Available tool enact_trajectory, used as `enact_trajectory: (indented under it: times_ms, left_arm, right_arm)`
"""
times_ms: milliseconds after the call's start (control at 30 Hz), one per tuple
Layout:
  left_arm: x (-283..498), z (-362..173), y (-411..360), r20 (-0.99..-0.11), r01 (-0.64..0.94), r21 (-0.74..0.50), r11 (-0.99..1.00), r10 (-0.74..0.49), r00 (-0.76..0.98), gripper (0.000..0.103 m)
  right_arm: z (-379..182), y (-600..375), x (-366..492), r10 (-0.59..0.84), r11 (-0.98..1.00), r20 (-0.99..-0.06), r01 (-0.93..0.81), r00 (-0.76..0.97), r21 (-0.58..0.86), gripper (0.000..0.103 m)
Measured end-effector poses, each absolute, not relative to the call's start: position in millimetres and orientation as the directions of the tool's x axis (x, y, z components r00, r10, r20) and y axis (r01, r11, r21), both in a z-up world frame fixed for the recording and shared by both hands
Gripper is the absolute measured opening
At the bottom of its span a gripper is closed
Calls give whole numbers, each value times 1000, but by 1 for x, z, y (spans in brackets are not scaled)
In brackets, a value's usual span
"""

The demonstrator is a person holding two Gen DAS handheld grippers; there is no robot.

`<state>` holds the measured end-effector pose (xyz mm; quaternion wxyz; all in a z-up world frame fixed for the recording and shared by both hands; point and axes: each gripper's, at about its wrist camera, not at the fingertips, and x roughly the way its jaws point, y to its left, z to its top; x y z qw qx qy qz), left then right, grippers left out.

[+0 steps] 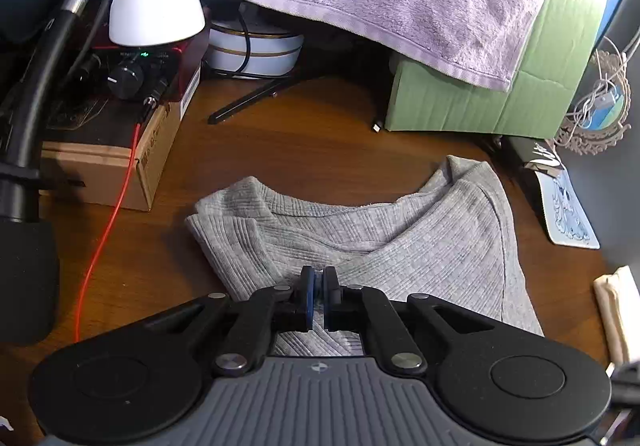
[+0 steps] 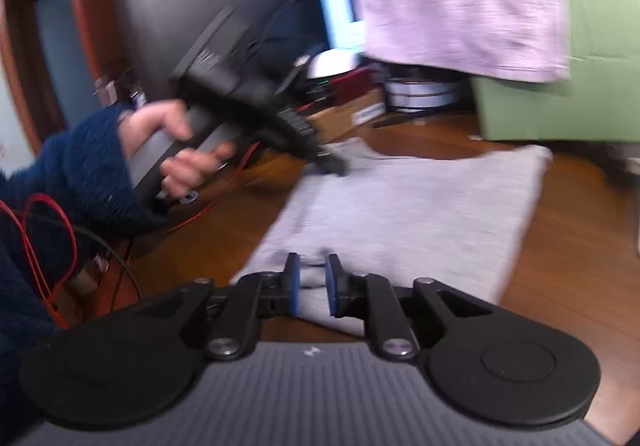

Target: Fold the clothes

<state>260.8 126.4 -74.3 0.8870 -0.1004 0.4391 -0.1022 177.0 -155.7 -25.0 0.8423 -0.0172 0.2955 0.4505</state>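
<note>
Left gripper (image 1: 319, 278) jaws closed, no fabric visibly pinched, over the folded grey top (image 1: 420, 242) mid-tabletop (image 1: 304, 141). Right gripper (image 2: 313, 280) jaws slightly apart over the top's near edge, gripping nothing.

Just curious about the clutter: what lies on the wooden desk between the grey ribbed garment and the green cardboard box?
Only bare brown desk separates the grey ribbed garment from the green cardboard box, in the left wrist view.

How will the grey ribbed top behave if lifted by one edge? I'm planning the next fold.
The grey ribbed top is probably floppy: it already lies creased and folded over itself. Likely light, being thin knit. It may drag rather than slide on the wooden table.
</note>
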Motion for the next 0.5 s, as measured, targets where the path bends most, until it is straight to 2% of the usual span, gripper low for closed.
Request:
enact_trajectory:
  times_ms: [200, 233, 300, 400, 500]
  left_arm:
    - [246, -55, 118, -727, 122, -206, 971, -235, 645, 4]
    - [244, -52, 117, -721, 133, -198, 971, -236, 652, 4]
    - [240, -44, 113, -708, 146, -197, 969, -244, 662, 5]
    - [233, -36, 103, -693, 201, -219, 955, -298, 656, 4]
    - [224, -33, 75, -675, 325, -234, 917, -393, 624, 5]
  right_arm:
    - [-34, -193, 191, 615, 732, -566, -665, 550, 148, 24]
    - [-37, -195, 193, 619, 731, -564, -664, 546, 158, 22]
    - [-44, -195, 196, 637, 720, -565, -666, 524, 194, 2]
    - [-53, -191, 194, 625, 713, -594, -680, 506, 171, 2]
    - [-53, -195, 192, 632, 706, -603, -682, 486, 191, 2]
